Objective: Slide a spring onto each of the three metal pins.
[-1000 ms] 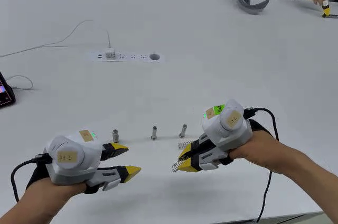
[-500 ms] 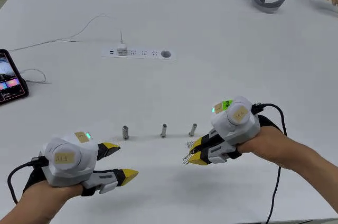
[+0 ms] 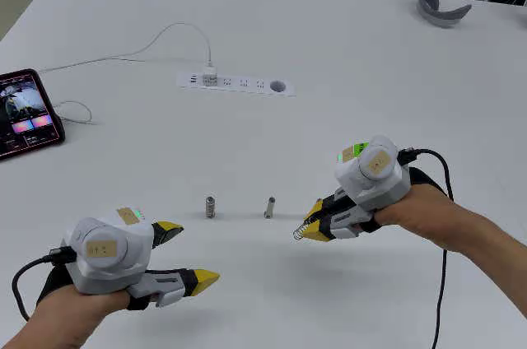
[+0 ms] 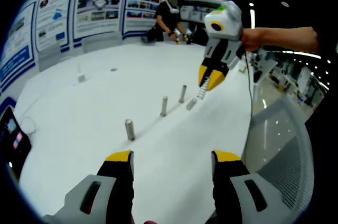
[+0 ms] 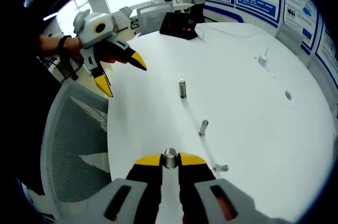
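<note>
The right gripper (image 3: 311, 224) has carried its spring (image 3: 298, 234) farther up the white table (image 3: 370, 69), from nearer than the pin row to about level with it. In the head view it now covers the right end of that row. The headset camera has swung as well, which brings the tablet (image 3: 25, 114) at the far left into fuller view.

The left gripper (image 3: 191, 252) hangs at the near left, jaws spread wide with nothing between them, and has kept back from the pins. The left pin (image 3: 211, 207) already wears a coil. The middle pin (image 3: 269, 207) stands bare to its right. In the left gripper view the right pin (image 4: 182, 93) is bare too, with a loose spring (image 4: 191, 104) lying flat on the table just beside it. The right gripper's jaws are clamped on one end of the held spring, so most of the coil sticks out past the tips. In the left gripper view the coil hangs above and just right of the right pin, apart from it.

As I read it, one pin of three is done. The move toward the row suggests the second fitting has begun, most likely on the right pin. The free end of the coil must be lined up over the pin top before lowering. A thin coil held by one end may wobble or catch on the pin's rim.
</note>
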{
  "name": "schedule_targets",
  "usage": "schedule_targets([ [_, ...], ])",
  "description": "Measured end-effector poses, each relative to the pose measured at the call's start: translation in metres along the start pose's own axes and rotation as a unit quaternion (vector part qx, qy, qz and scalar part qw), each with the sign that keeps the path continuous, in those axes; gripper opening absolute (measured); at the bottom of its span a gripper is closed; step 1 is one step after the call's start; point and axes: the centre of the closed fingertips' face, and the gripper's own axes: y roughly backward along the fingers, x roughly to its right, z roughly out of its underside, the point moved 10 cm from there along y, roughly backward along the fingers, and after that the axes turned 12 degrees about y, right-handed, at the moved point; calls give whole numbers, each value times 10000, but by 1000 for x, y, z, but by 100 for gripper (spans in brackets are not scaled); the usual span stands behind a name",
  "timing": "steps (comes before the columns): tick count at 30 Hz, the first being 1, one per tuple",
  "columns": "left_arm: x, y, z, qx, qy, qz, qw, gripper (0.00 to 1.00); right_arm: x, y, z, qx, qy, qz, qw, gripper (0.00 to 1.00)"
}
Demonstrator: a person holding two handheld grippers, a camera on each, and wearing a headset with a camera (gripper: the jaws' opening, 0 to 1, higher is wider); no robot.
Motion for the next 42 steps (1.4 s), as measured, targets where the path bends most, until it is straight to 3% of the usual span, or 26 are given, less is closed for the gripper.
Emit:
schedule_targets([
  [22,-14,14,13,180,468,-271,9984,70,48,-20,-23,-242,205,132,9994,12],
  [42,-21,24,21,209,666,-387,9968,70,59,-43,-28,-399,316,-11,9987,13],
])
